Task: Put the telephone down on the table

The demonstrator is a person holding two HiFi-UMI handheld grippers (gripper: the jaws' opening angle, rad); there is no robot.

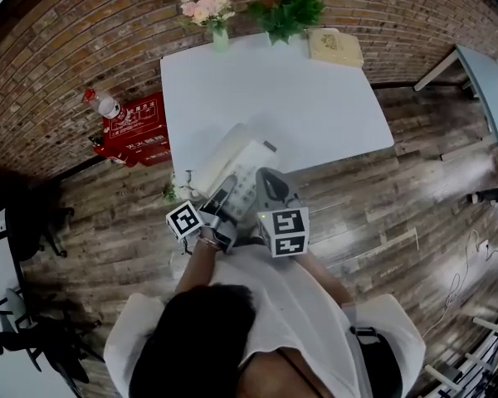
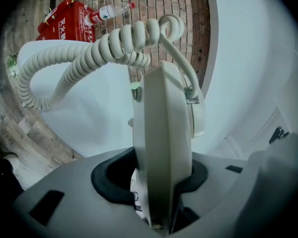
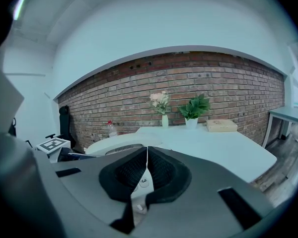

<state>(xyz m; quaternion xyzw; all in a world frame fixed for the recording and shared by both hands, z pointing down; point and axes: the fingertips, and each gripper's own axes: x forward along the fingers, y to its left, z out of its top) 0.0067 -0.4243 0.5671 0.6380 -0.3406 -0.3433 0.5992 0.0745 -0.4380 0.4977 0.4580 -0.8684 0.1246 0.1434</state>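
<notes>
We've got a white counter, mostly bare. Along its far edge sit a vase of pink flowers left, a potted green plant in the middle and a flat tan box right. On the wooden floor to the left there's a red box with a bottle right by it.

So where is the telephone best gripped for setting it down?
By the thin near edge of the telephone, coming from the person's side, as the left claw has it: the slab-like edge fits between the pads, and the coiled cord loops clear beyond.
</notes>
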